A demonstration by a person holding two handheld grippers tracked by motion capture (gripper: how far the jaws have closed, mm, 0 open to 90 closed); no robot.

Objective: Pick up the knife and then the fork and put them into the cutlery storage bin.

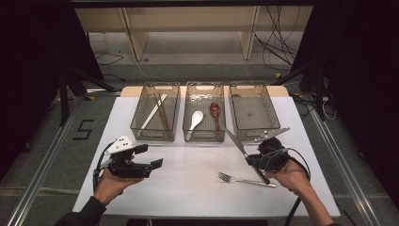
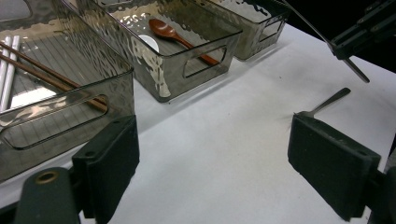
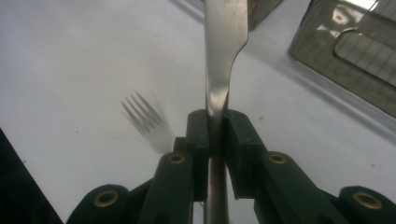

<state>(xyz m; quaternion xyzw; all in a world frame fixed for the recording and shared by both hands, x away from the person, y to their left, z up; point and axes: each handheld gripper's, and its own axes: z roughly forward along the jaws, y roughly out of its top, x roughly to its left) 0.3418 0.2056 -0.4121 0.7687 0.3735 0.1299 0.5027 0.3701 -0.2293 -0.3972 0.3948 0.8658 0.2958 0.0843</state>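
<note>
My right gripper (image 1: 258, 162) has its jaws clamped on the handle of a metal knife (image 1: 237, 142). The knife is lifted off the desk (image 1: 188, 183), and its blade points up and away toward the gap between the middle bin (image 1: 203, 136) and the right bin (image 1: 277, 120). A fork (image 1: 244, 180) lies flat on the desk just below this gripper, tines to the left. My left gripper (image 1: 153, 157) hovers over the desk's left part, jaws wide apart with nothing between them. The left bin (image 1: 155, 134) holds chopsticks (image 1: 157, 112); the middle one holds a white spoon (image 1: 194, 121) and a brown spoon (image 1: 215, 113).
</note>
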